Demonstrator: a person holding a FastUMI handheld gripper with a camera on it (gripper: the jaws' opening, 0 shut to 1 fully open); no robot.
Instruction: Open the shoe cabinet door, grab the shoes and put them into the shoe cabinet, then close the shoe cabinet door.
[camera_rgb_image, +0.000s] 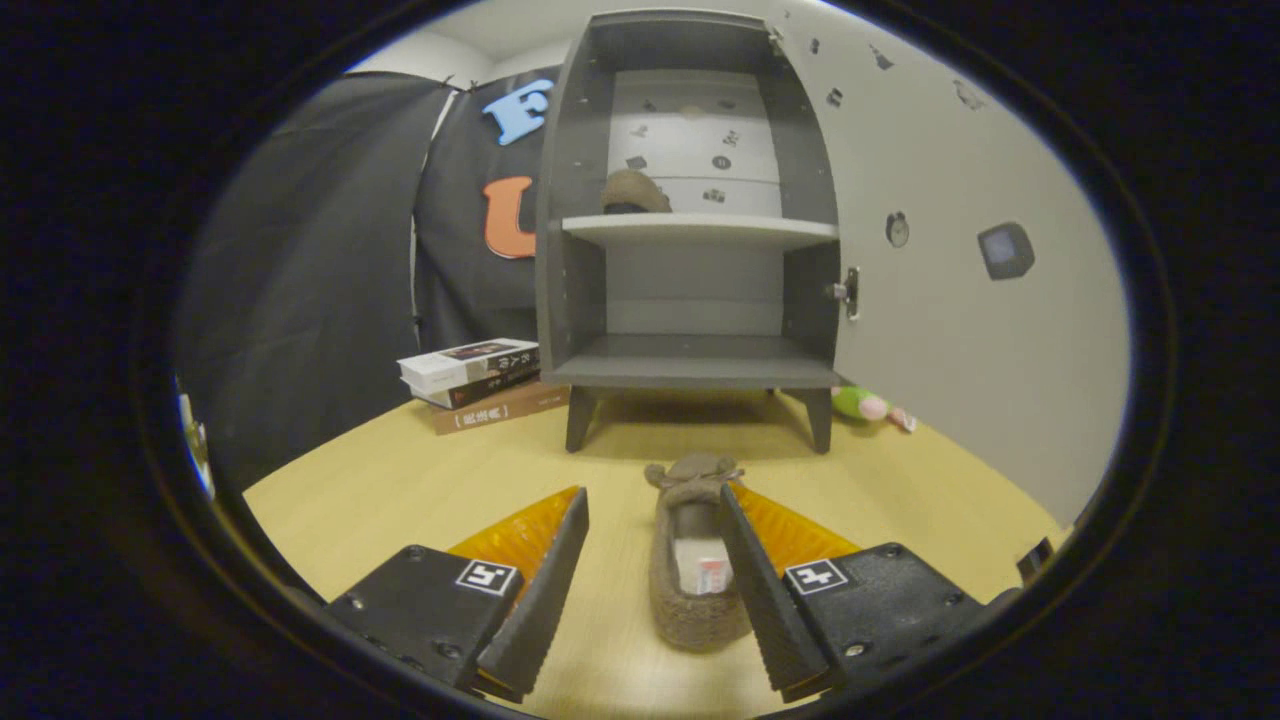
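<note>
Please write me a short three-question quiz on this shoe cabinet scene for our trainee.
1. True or false: the shoe cabinet door stands open.
2. Where is the brown shoe on the table relative to the hand-held gripper?
A. between its open fingers, close to the right one
B. beyond both fingers, beside the books
C. clamped by both fingers
3. Fill in: a second shoe already sits on the cabinet's ____ shelf.

Key
1. True; the door is swung out to the right.
2. A
3. Upper; the stack of books lies left of the cabinet.
</note>
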